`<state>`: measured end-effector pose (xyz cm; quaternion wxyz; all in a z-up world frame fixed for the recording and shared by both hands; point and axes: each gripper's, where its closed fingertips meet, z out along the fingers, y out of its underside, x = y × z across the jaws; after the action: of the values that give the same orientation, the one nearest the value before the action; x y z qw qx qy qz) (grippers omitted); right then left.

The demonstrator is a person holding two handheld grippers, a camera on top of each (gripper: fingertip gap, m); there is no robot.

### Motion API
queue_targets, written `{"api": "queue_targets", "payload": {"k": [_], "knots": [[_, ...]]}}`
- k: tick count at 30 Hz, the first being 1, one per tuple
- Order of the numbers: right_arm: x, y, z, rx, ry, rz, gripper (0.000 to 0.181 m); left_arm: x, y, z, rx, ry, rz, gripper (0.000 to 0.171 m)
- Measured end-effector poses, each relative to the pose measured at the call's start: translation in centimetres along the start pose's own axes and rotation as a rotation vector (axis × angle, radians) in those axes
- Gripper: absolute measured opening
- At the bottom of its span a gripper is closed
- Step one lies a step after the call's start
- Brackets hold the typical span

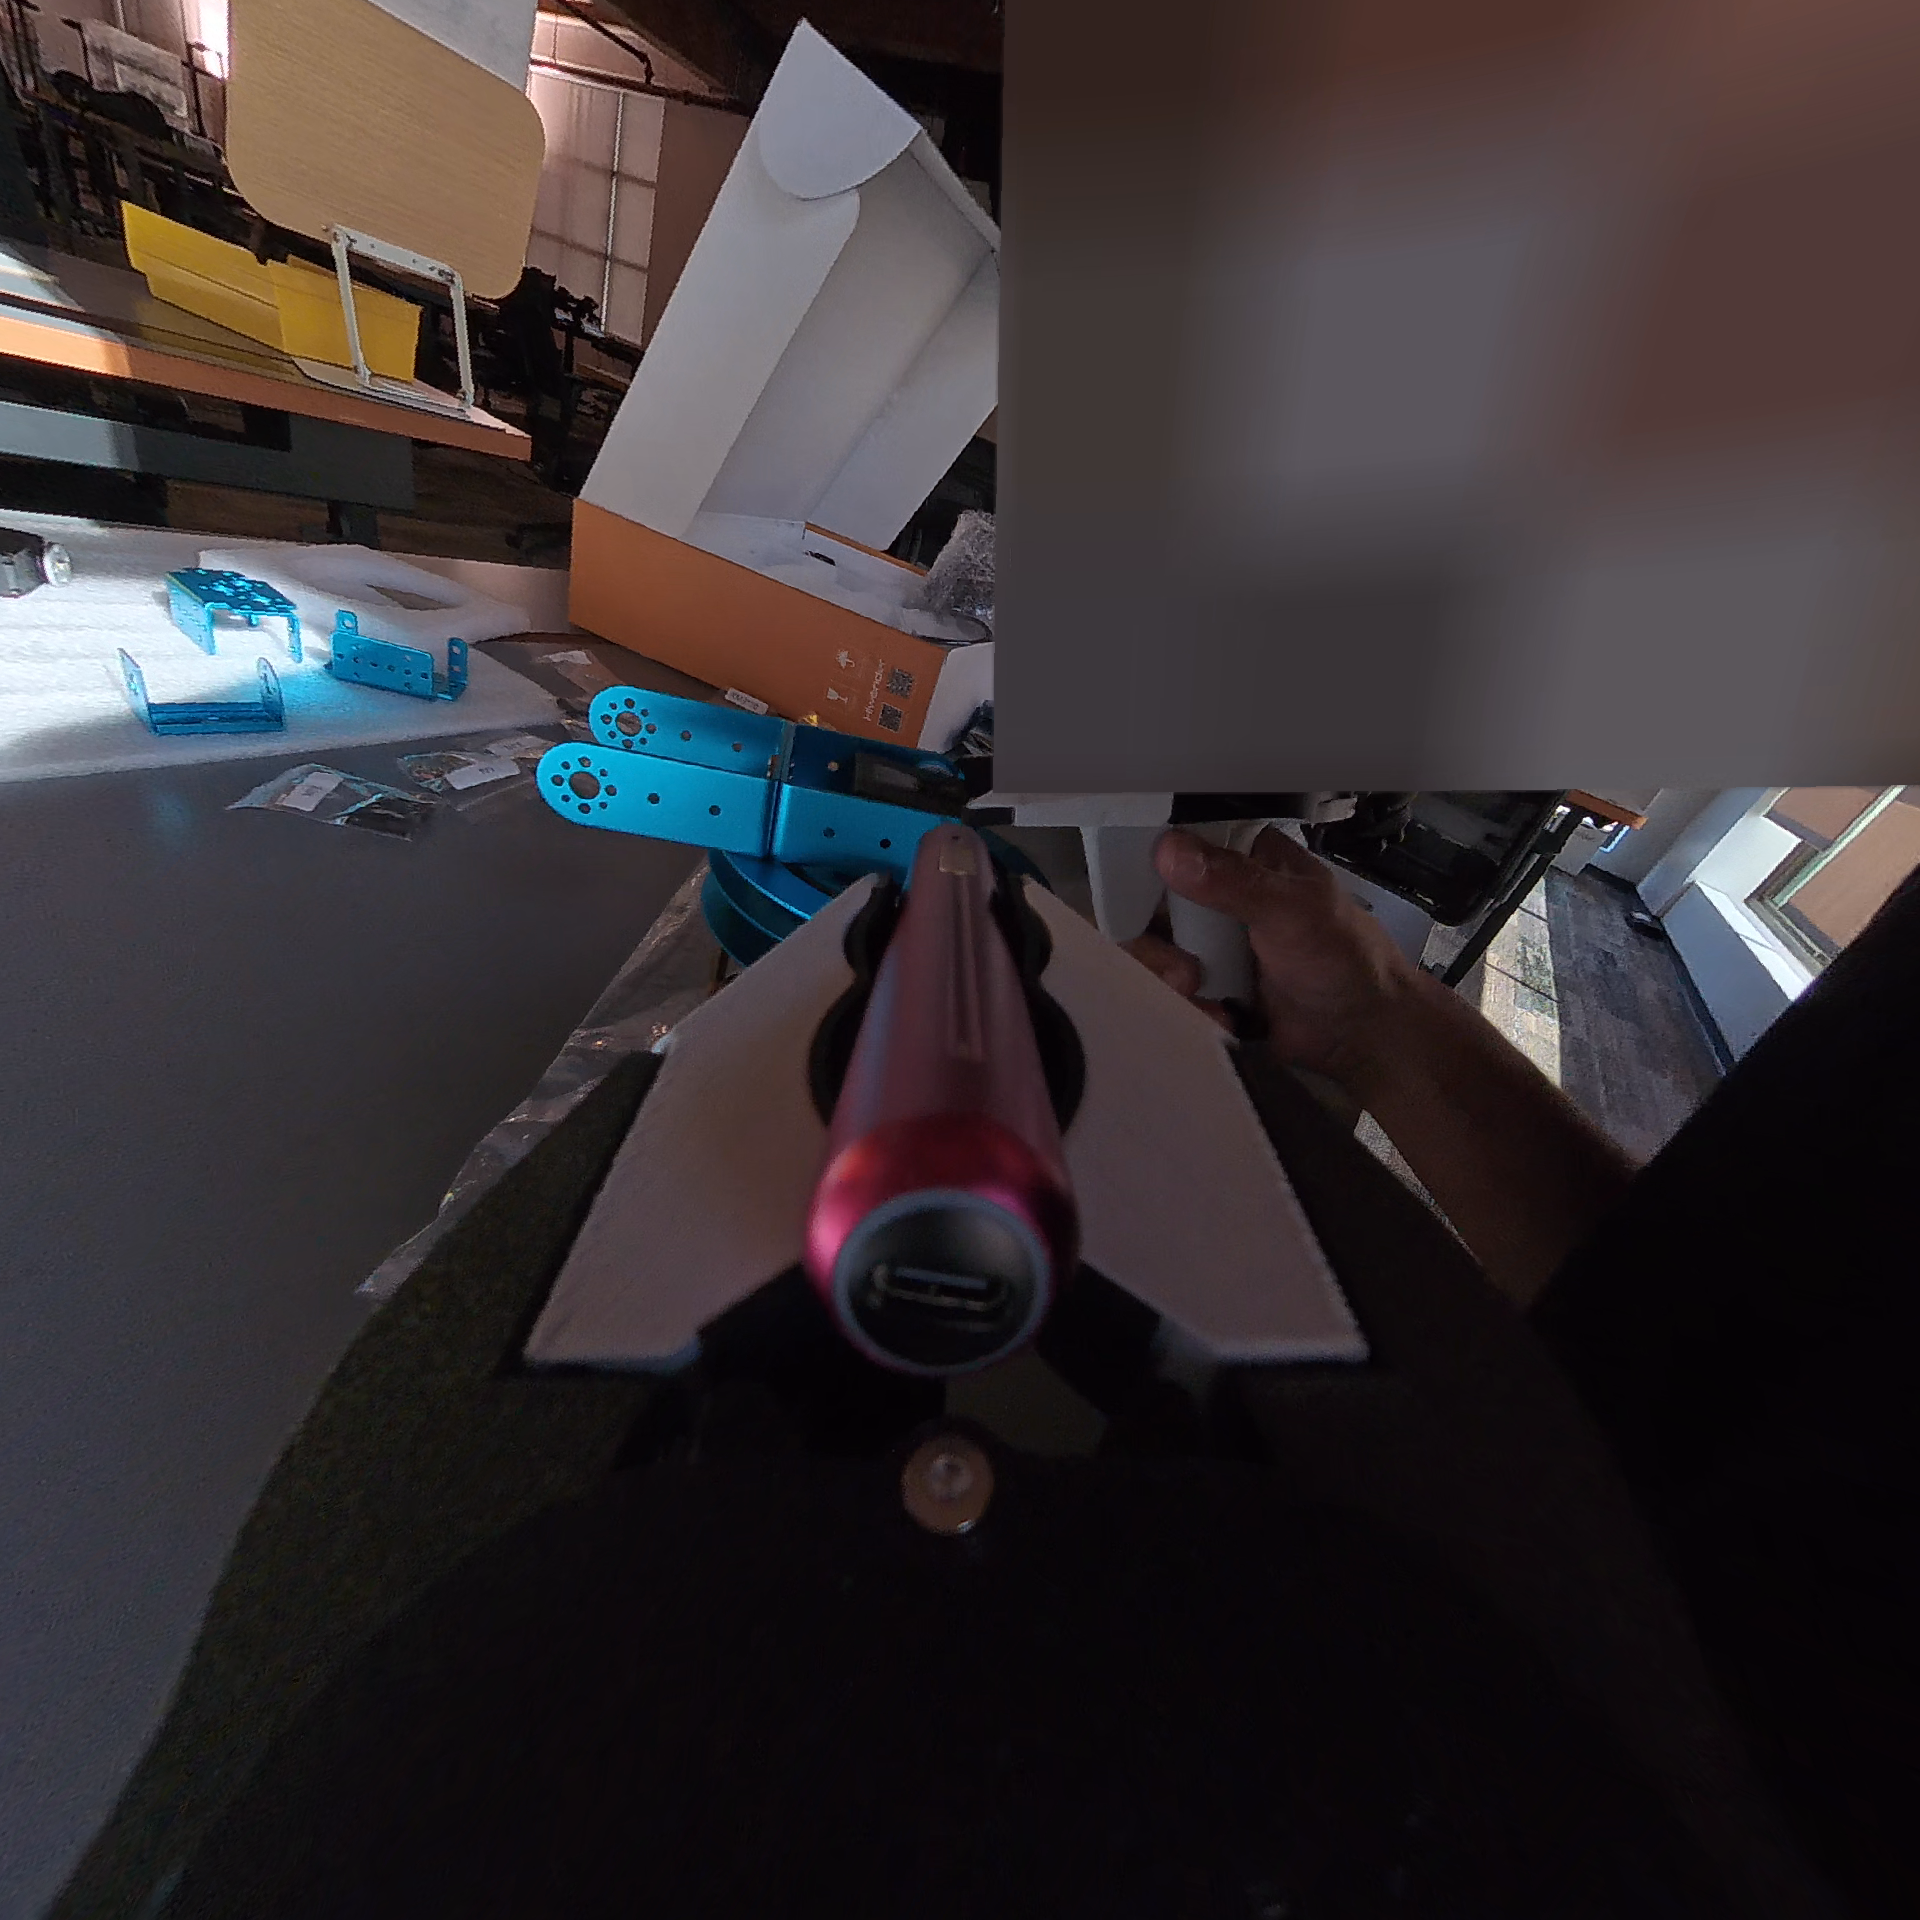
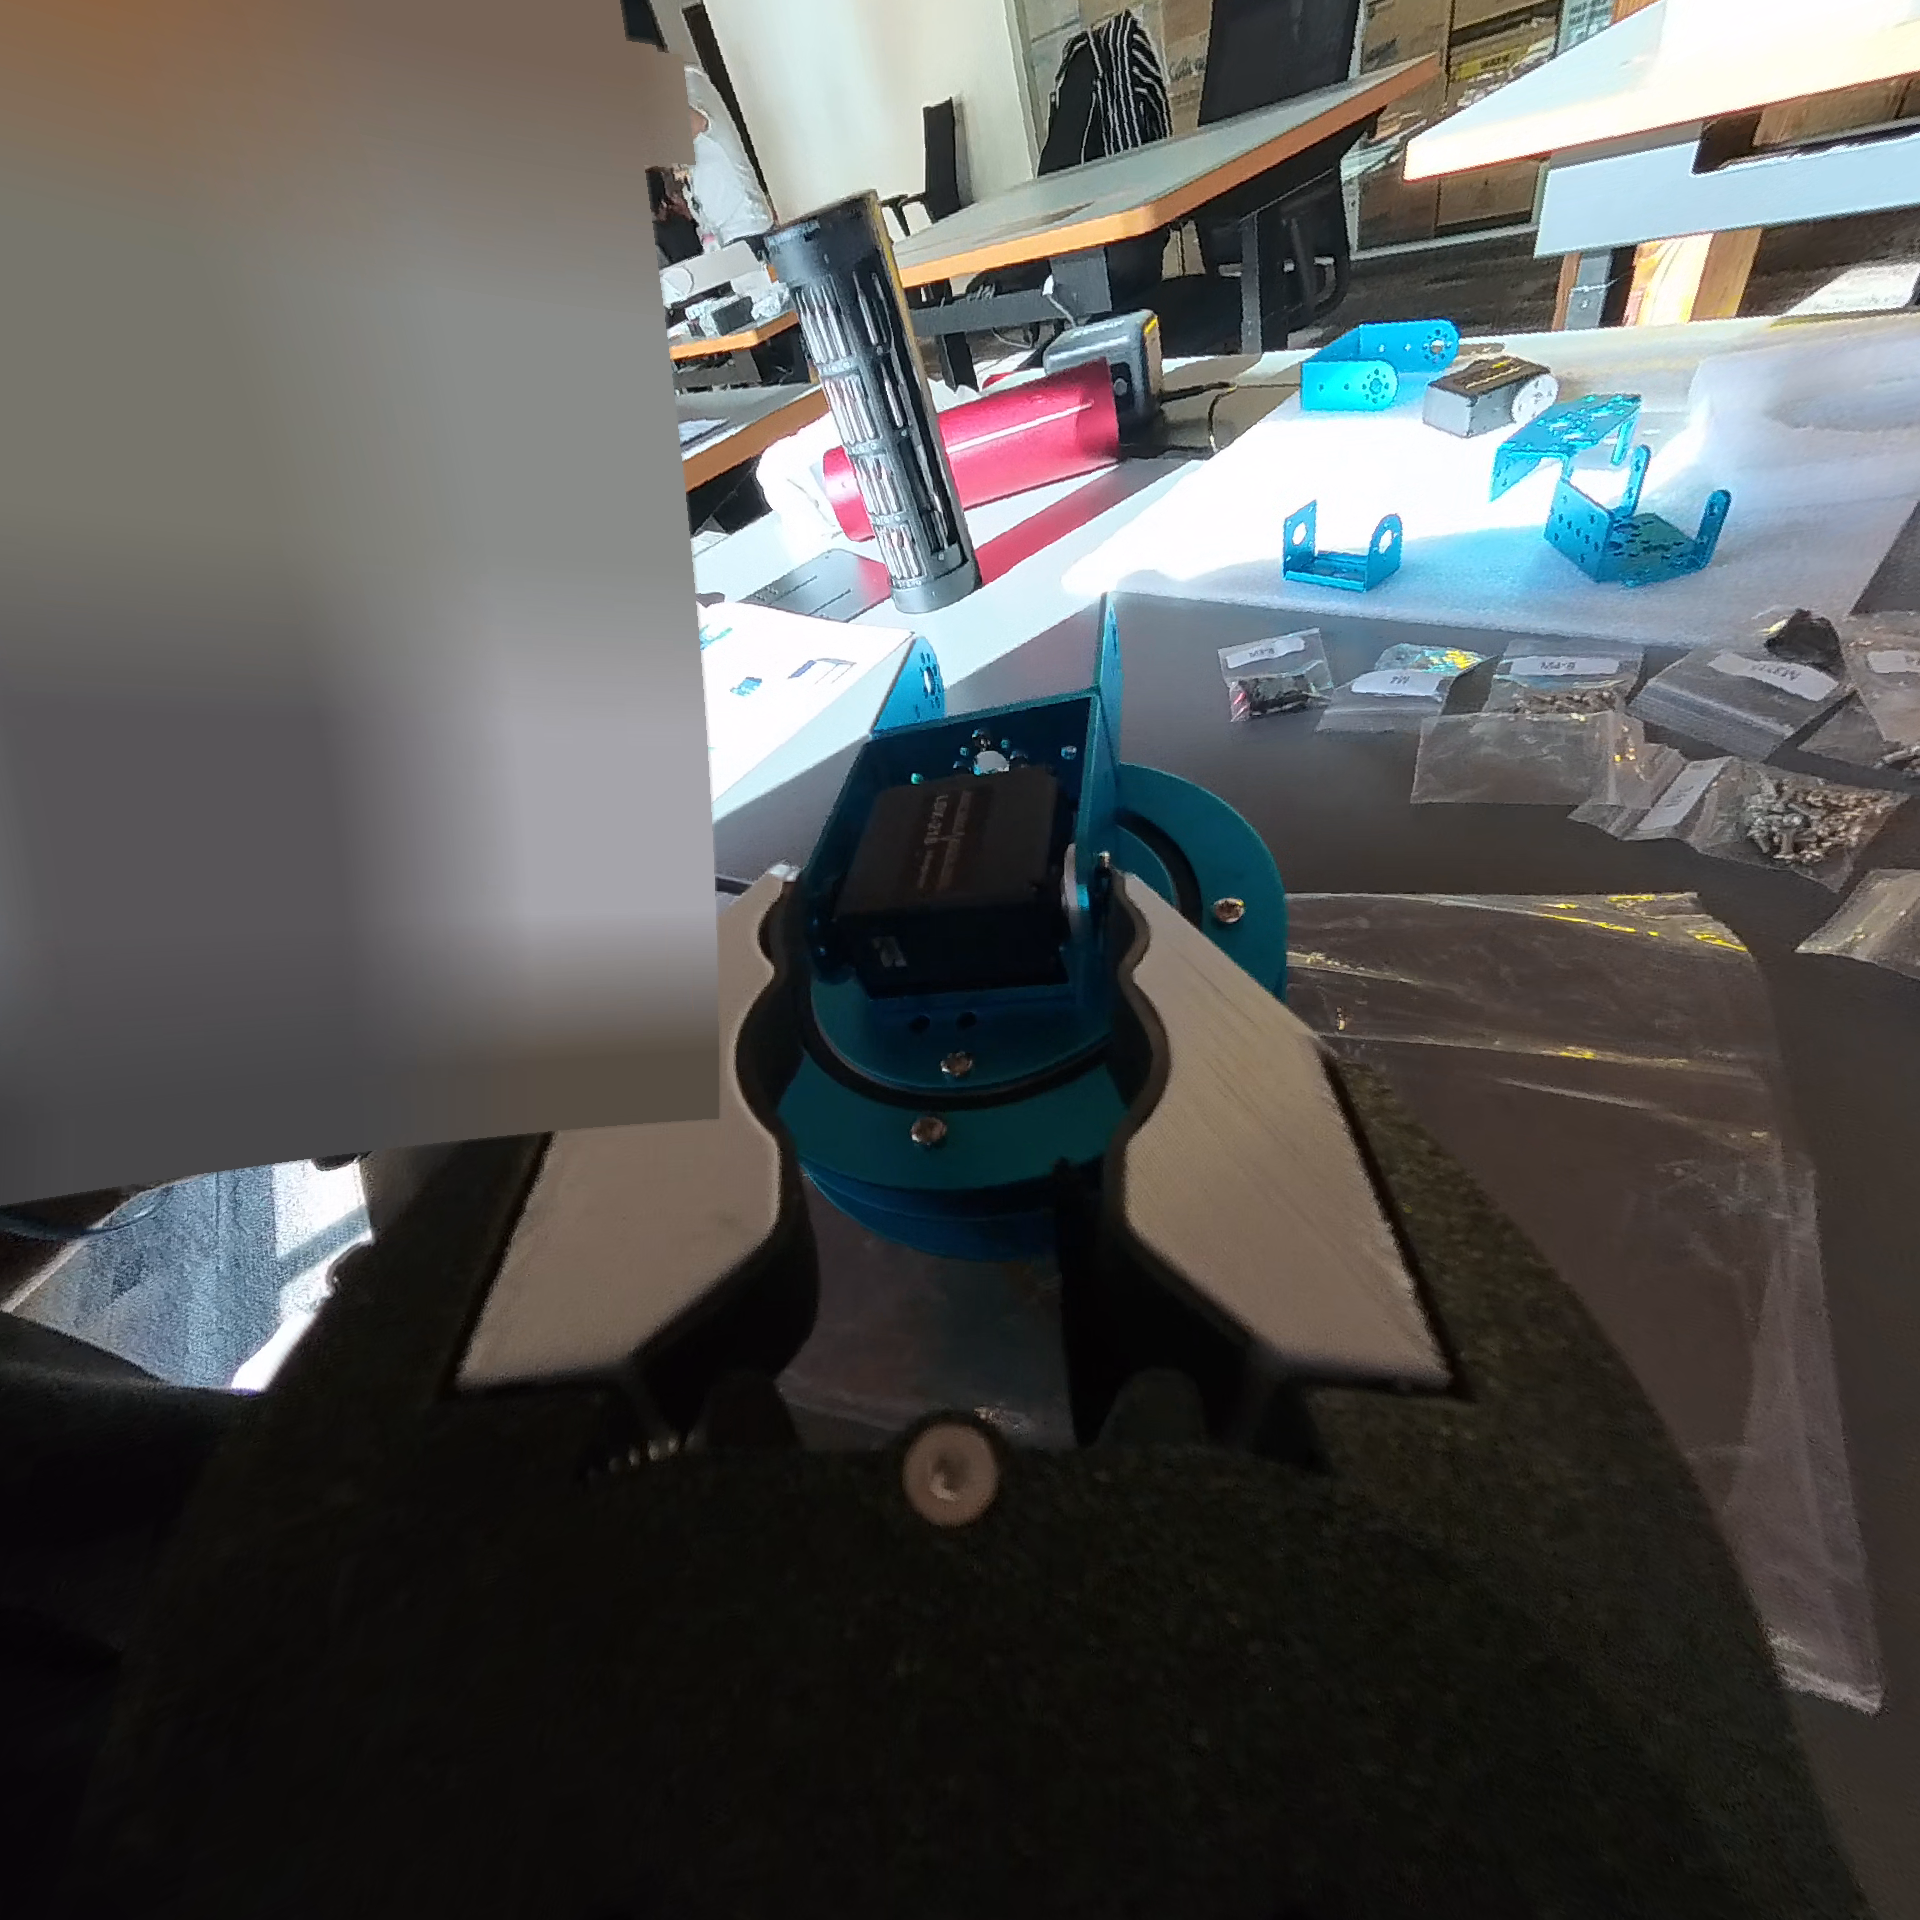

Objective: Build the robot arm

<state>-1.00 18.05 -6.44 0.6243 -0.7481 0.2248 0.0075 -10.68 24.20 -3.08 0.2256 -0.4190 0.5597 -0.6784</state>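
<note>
My left tongs (image 1: 951,904) and right tongs (image 2: 951,997): white ribbed fingers, black bodies, silver screw at six o'clock.

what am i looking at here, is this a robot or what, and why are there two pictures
No robot arm here: a person holds a two-finger gripper in each hand, and each gripper carries a camera that looks forward along its fingers. That gives the two pictures.

The left wrist view shows the left gripper shut on a red pen-shaped tool, which points at a blue metal assembly. Beyond it, a hand grips the white handle of the other gripper.

The right wrist view shows the right gripper closed around that same assembly, a blue bracket with a black servo inside, on a round blue base.

On the dark table lie loose blue brackets on white foam, small bags of screws, clear plastic film and an open orange and white box.
</note>
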Motion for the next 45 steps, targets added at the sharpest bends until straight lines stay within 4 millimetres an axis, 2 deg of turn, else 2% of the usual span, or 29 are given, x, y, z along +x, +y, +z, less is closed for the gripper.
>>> {"api": "queue_targets", "payload": {"k": [7, 10, 11, 18, 31, 39, 45], "knots": [[0.16, -0.04, 0.26, -0.019, 0.012, 0.002, 0.056, -0.40, 0.02, 0.00, 0.010, -0.010, -0.003, 0.020], [0.21, -0.07, 0.33, -0.025, 0.023, 0.003, 0.061, -0.46, -0.01, 0.00, 0.019, -0.020, 0.004, 0.020], [0.23, -0.07, 0.35, -0.024, 0.028, 0.002, 0.056, -0.50, 0.00, 0.01, 0.021, -0.022, -0.002, 0.020], [0.41, -0.08, 0.43, -0.036, 0.041, 0.005, 0.055, -0.72, 0.04, 0.10, 0.018, -0.007, -0.005, 0.021], [0.93, -0.16, 0.43, -0.051, 0.031, 0.012, 0.049, -0.25, 0.48, 0.13, 0.050, -0.067, 0.010, 0.021], [0.45, -0.06, 0.39, -0.031, -0.001, 0.035, 0.051, -0.05, 0.62, -0.15, 0.068, -0.078, -0.009, 0.021], [0.34, -0.12, 0.06, -0.050, -0.023, -0.066, 0.052, -0.12, 0.64, -0.14, 0.060, -0.048, -0.055, 0.021]]}}
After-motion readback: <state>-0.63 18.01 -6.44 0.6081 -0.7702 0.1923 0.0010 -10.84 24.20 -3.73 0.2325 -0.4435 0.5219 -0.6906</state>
